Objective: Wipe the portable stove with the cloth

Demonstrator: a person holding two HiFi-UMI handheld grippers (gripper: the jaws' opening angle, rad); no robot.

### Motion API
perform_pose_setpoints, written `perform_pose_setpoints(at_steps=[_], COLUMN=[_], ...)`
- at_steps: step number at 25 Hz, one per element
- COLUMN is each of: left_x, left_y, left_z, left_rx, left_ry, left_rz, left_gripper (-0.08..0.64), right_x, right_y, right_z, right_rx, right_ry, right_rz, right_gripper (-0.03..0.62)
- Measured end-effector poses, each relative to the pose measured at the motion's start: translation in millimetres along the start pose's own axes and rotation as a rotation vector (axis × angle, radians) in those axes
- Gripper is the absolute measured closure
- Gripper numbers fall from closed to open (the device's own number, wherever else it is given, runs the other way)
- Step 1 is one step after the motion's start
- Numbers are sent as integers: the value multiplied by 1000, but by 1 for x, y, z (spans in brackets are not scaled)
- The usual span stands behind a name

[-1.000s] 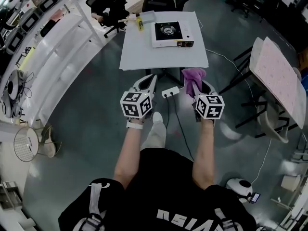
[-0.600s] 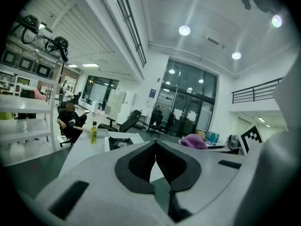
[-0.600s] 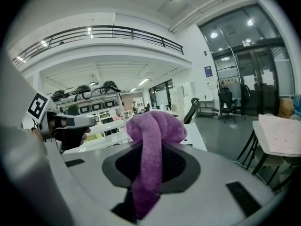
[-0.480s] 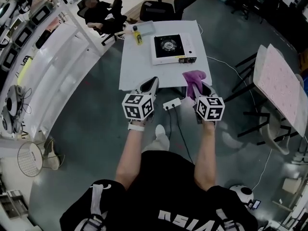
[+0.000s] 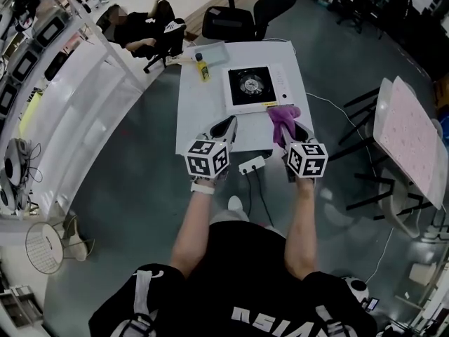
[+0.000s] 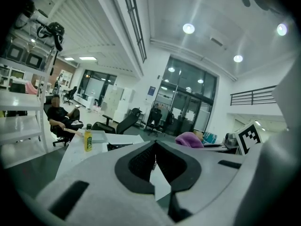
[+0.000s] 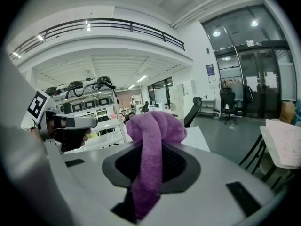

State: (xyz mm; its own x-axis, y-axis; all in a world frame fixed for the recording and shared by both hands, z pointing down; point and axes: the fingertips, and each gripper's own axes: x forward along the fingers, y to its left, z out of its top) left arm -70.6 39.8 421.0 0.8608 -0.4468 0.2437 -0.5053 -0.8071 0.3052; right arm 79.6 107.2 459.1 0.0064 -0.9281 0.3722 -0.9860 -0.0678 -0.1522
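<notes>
The portable stove (image 5: 251,85), white with a black burner top, sits on the far right part of a white table (image 5: 200,107). My right gripper (image 5: 289,128) is shut on a purple cloth (image 5: 283,114), which bulges out past its jaws at the table's near right corner, just short of the stove. In the right gripper view the cloth (image 7: 153,126) fills the gap between the pads of that gripper (image 7: 151,147). My left gripper (image 5: 226,126) hangs over the table's near edge, left of the stove. Its jaws (image 6: 155,147) meet at the tips with nothing between them.
A yellow bottle (image 5: 203,69) and a grey tray (image 5: 210,49) stand at the table's far left. A black office chair (image 5: 231,20) is behind the table, and a person sits further left (image 5: 140,23). A power strip (image 5: 251,166) lies on the floor. A pink-topped table (image 5: 410,135) stands to the right.
Both grippers have come forward together to the table. They were over the floor short of it; now their tips are over its near edge, the cloth still gripped.
</notes>
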Motion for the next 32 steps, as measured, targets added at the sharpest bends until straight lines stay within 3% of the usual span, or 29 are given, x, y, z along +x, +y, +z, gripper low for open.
perform_pose_setpoints(at_steps=[6,20,32], left_x=[21,69,124], left_y=[27,42,60], left_z=[2,5,16], left_rx=[-41,-30,-49], left_ry=[4,32,17], left_rz=[-19,-67,-37], left_gripper=[554,554,554], right_x=[28,62,113], right_y=[-1,-40,-76], right_z=[5,22,30], right_rx=[-12,46,40], right_ry=[24,-6,25], right_rz=[-14,-53,-20], right_gripper=[502,502,502])
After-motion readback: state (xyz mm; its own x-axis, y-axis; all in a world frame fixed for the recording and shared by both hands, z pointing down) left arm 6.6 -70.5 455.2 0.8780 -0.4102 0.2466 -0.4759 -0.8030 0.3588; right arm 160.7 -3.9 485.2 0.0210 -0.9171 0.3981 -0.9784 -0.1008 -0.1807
